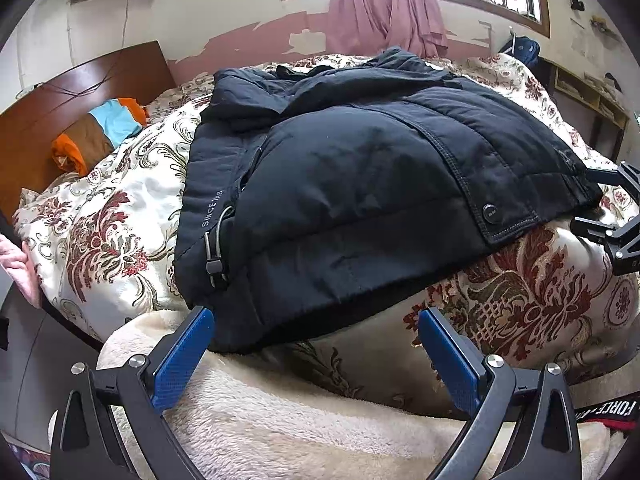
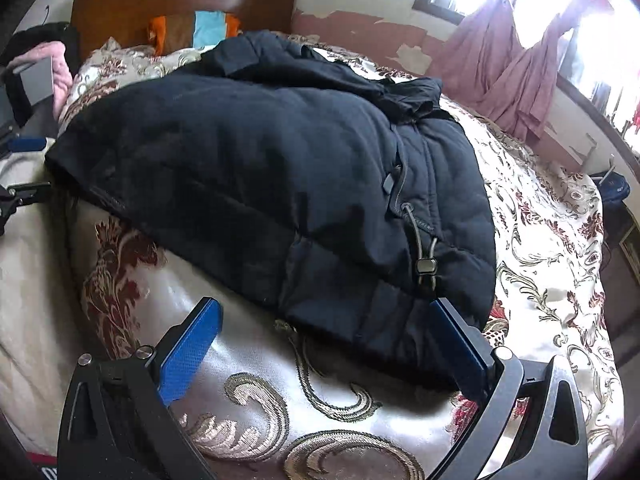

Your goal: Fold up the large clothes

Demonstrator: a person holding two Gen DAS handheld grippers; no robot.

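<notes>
Both grippers hang open at the near hem, nothing clamped. Our left gripper (image 1: 314, 330) has its blue pads spread wide, one left finger (image 1: 184, 354) right at the jacket's near-left corner, over a cream fleece blanket (image 1: 280, 420). Our right gripper (image 2: 326, 344) is spread too, its right finger (image 2: 460, 344) touching or just beside the hem's right end; we can't tell which.

The black jacket (image 1: 360, 168) lies part-folded in a thick slab on the floral bedspread (image 2: 280, 400), middle of the bed, headboard (image 1: 60, 112) beyond. A cord with a toggle (image 2: 425, 266) dangles near the right corner.

We judge it padded, bulky, soft, fairly light for its size, springy, so folds will likely puff open. The bedspread looks shiny, so the jacket may slide. Best hold: both near hem corners, biting through all layers, clear of the cord and snap button (image 1: 491, 213).
</notes>
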